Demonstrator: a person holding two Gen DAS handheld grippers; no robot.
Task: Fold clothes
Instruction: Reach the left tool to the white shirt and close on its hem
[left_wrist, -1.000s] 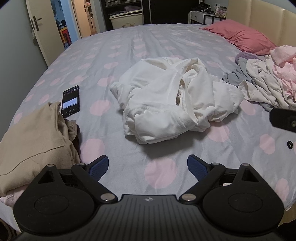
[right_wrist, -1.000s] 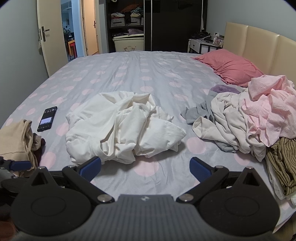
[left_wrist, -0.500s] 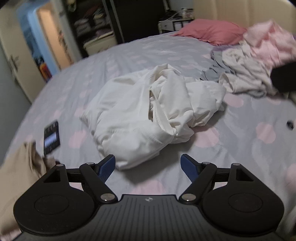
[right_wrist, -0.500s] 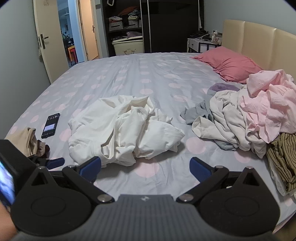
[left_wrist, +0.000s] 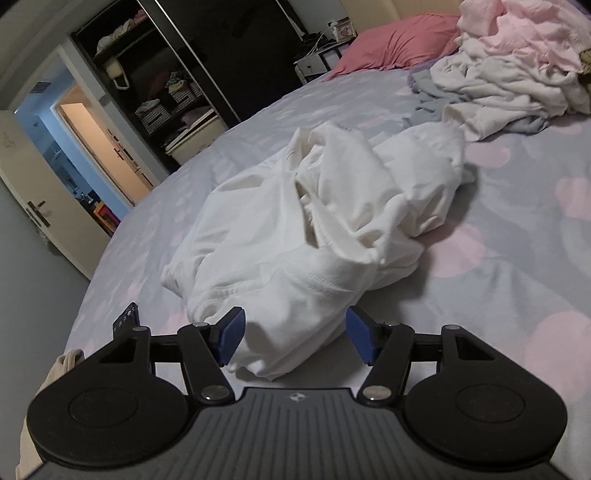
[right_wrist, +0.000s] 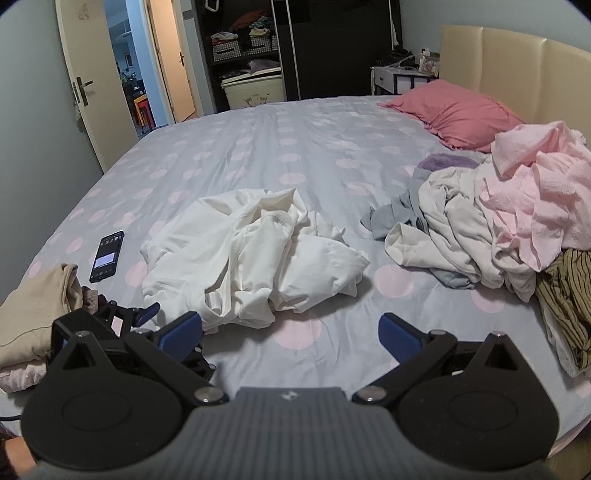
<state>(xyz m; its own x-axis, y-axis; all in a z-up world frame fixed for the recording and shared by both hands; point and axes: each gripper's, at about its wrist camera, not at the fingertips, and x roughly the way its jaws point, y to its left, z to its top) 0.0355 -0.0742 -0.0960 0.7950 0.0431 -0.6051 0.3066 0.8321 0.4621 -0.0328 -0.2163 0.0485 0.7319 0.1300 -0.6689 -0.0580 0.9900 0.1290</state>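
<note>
1. Left wrist view: the left gripper (left_wrist: 295, 338) is spread wide, its blue-padded fingers (left_wrist: 231, 335) on either side of the near hem of the crumpled white cotton garment (left_wrist: 314, 236), not closed on it. The cloth bulges into the gap between the pads and lies on the grey bedsheet with pink dots (left_wrist: 517, 258). Far right sits a heap of pink, cream and grey laundry (left_wrist: 498, 74), with a pink pillow (left_wrist: 391, 48) beyond it.

2. Right wrist view: the right gripper (right_wrist: 290, 332) is wide open and holds nothing, above bare sheet (right_wrist: 295, 147). The white garment (right_wrist: 255, 258) lies just beyond it, to the left of centre. The left gripper (right_wrist: 147, 314) shows at the garment's near left edge. A black smartphone (right_wrist: 107, 255) lies left of the garment, a folded beige cloth (right_wrist: 33, 314) near left, the laundry heap (right_wrist: 498, 221) right.
</note>
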